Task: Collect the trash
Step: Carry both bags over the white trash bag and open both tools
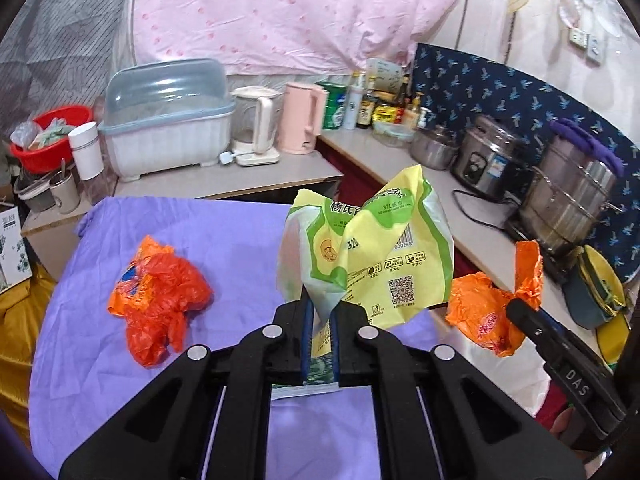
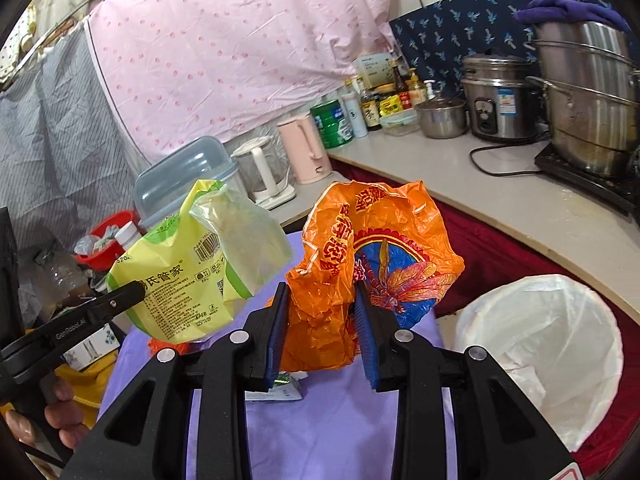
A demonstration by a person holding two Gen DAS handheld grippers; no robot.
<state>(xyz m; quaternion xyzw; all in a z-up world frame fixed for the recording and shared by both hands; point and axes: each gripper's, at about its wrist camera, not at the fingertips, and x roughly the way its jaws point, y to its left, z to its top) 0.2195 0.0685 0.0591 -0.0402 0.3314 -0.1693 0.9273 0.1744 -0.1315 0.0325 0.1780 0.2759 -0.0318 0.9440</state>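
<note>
Kitchen clutter we see along the counter

We see a pink kettle beside a glass kettle, a lidded dish rack, a red basin, a rice cooker, a stacked steel steamer and a pink curtain.

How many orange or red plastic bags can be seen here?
2. One orange plastic bag is clamped in the right gripper, lifted above the table. One crumpled red-orange bag lies on the purple tablecloth, left side. Others may be hidden.
</note>
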